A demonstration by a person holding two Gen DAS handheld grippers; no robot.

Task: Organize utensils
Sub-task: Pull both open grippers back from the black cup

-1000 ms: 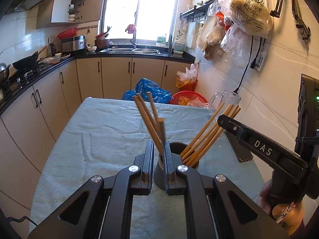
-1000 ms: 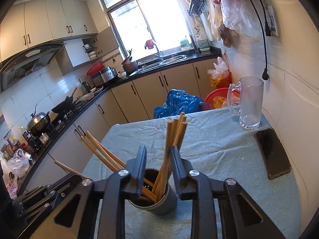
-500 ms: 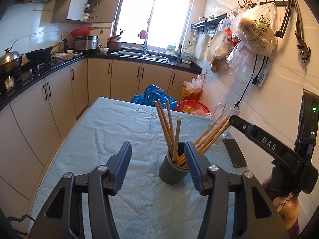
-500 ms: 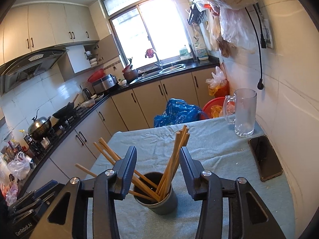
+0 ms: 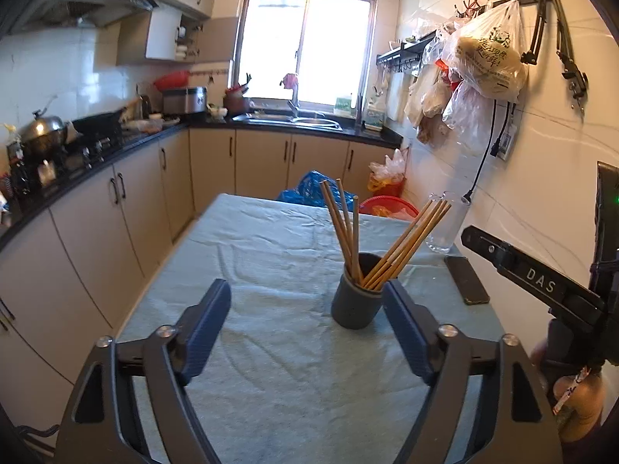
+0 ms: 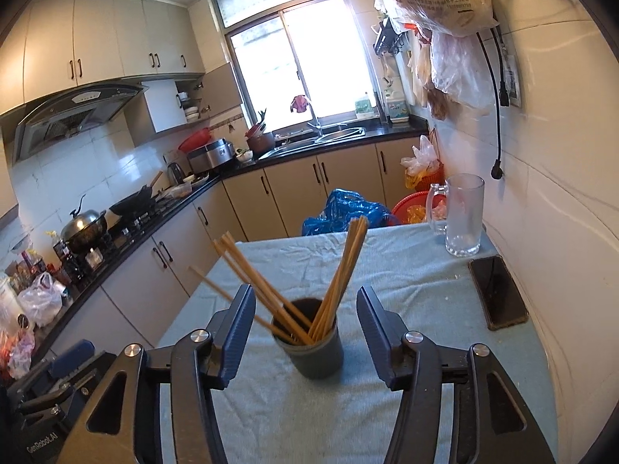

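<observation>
Setting: Kitchen with beige cabinets and a bright window; the work surface was a table (image 5: 271,348) covered in pale blue-green cloth.
Task object: wooden chopsticks (image 6: 340,270) stood fanned in two bunches inside a dark grey holder cup (image 6: 315,352), upright near the middle of the cloth.
Left gripper (image 5: 305,303): jaws wide, having just been opening; nothing lay between them, and the cup sat just ahead, close to the right-hand finger.
Right gripper (image 6: 305,317): jaws moderately wide, also just opening; the cup showed in the gap between the fingers, with no pad pressing on it.
Bystanders: a glass mug (image 6: 462,214) and a black phone (image 6: 497,292) rested on the cloth by the tiled wall, apart from the cup.
Stage, judged: every chopstick visible was already in the cup, so the sorting looked nearly or fully finished.
Technique, judged: withdrawing both tools straight back with jaws kept apart would avoid snagging the leaning sticks or tipping the cup.
</observation>
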